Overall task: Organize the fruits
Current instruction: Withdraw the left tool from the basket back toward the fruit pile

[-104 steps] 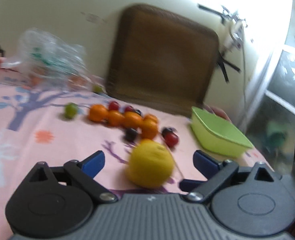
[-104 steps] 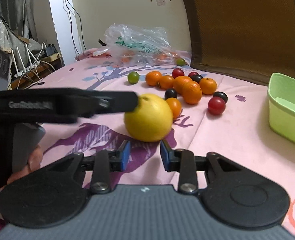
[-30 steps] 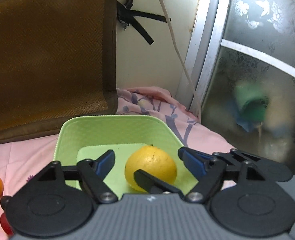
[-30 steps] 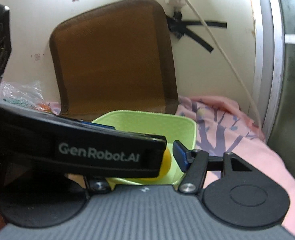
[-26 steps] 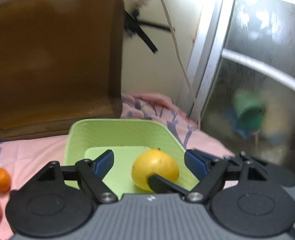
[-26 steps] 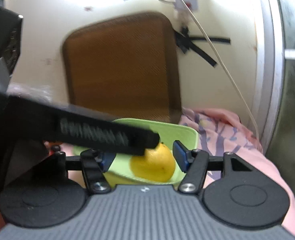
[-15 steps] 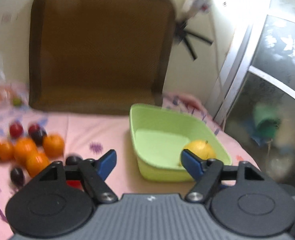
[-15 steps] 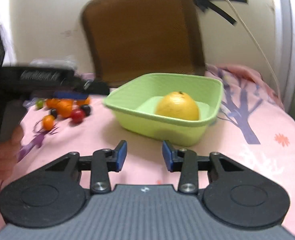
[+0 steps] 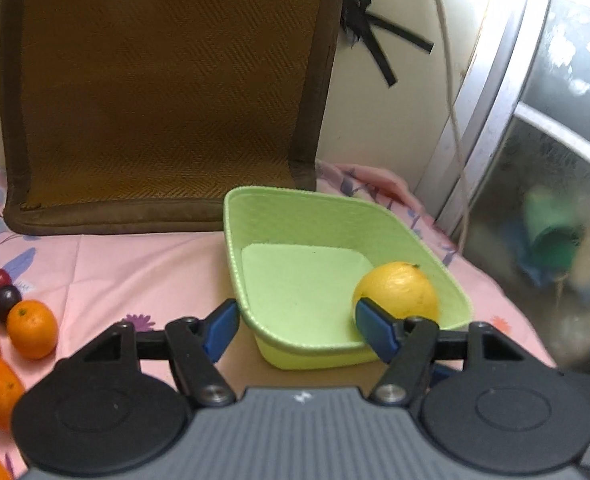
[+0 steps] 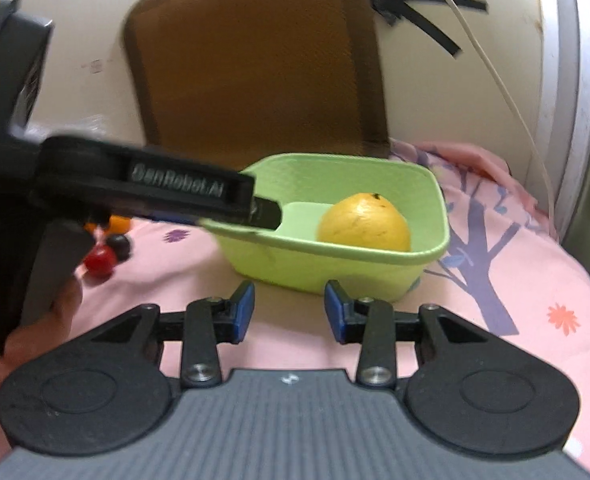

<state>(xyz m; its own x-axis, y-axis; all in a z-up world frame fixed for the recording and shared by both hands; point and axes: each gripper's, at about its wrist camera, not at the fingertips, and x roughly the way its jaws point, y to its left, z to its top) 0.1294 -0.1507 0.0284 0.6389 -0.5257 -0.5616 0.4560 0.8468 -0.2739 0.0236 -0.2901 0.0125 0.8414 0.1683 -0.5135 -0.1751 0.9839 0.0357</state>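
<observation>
You can read one marking clearly: "GenRobot.AI", in pale raised letters along the black side bar of the left tool, seen from the right wrist view as it reaches over the green basket's rim. At that view's far left edge, on the same tool's body, you get a fragment that looks like "A5", cut off and blurred. Nothing else in either view carries legible text.
</observation>
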